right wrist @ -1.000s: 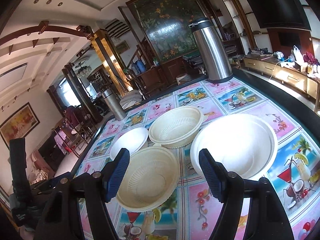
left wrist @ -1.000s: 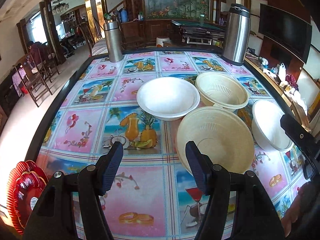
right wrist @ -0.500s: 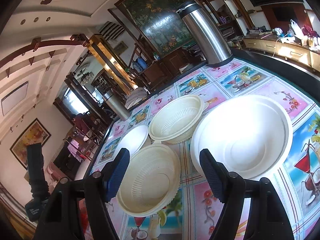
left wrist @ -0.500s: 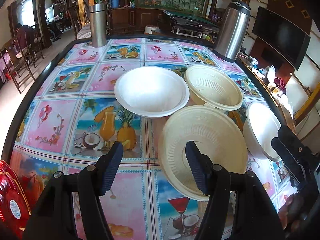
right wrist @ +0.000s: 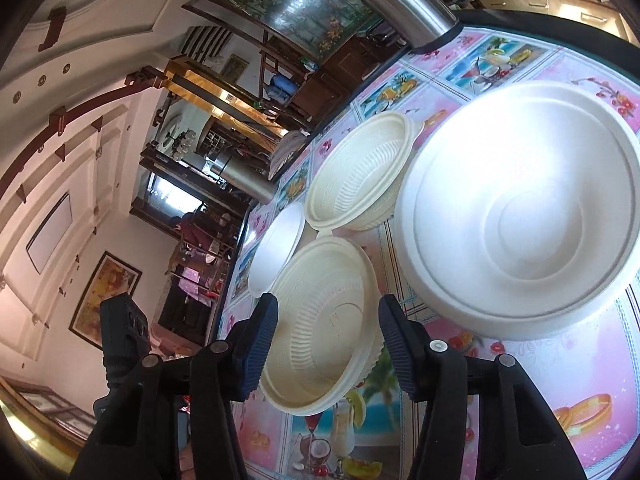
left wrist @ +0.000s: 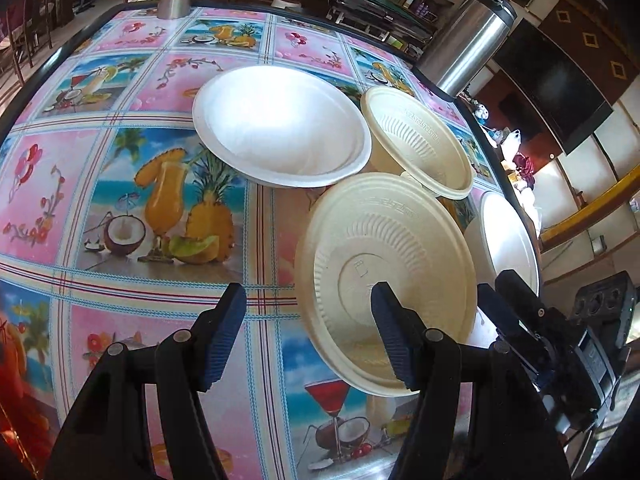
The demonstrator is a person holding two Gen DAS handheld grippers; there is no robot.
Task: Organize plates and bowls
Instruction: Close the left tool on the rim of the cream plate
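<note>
Now both grippers sit lower and closer to the dishes than a second ago, and the ribbed cream bowl (left wrist: 384,276) nearest the person fills far more of each view, so I judge the approach to a first pick is nearly complete. On the left gripper (left wrist: 308,336) the fingers (left wrist: 226,332) are spread wide and hold nothing; one reaches over the near rim of that cream bowl, the other hangs over the patterned tabletop (left wrist: 160,208), though whether either touches the bowl I cannot tell. On the right gripper (right wrist: 326,348) the fingers (right wrist: 260,344) are also spread, a little narrower than before, framing the same bowl (right wrist: 320,328) from the other side without pinching it. Four dishes rest on the tabletop: a white plate (left wrist: 280,124) at the far left, a second cream bowl (left wrist: 420,140) beside it, and a large white bowl (right wrist: 520,224) at the right, all close together. Nothing is stacked yet
</note>
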